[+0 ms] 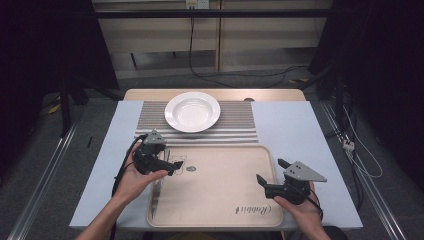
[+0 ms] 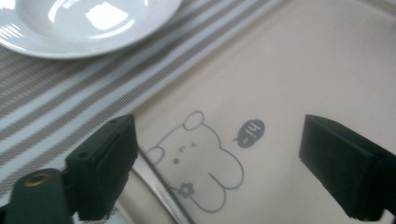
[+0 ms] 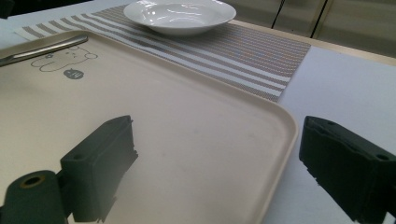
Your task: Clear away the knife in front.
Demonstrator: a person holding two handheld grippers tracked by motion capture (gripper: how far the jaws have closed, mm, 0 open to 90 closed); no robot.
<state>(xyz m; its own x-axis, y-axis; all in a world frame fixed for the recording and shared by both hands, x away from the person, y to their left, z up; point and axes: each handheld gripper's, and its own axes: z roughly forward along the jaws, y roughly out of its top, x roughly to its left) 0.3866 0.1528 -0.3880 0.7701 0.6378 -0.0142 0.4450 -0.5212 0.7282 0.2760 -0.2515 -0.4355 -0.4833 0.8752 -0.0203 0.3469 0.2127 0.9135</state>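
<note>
One long silver metal knife (image 1: 159, 186) lies on beige plastic tray (image 1: 220, 200), left edge. Left hand-held gripper (image 1: 172, 165) jaws apart, nothing between. Right hand-held gripper (image 1: 270, 176) apart, waiting. Put-down looks done; next, pull left hand-held gripper away.

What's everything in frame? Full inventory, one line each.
round white ceramic plate: 1, white, on the striped mat, far centre.
grey-and-white striped woven placemat: 1, beyond the tray.
beige plastic tray with a bear drawing: 1, near centre.
slim silver metal utensil: 1, lying along the tray's left edge; type unclear.
pale blue table cover: 1, under everything.
left gripper: 1, black, fingers open over the tray's bear drawing.
right gripper: 1, black, fingers open over the tray's right edge.
</note>
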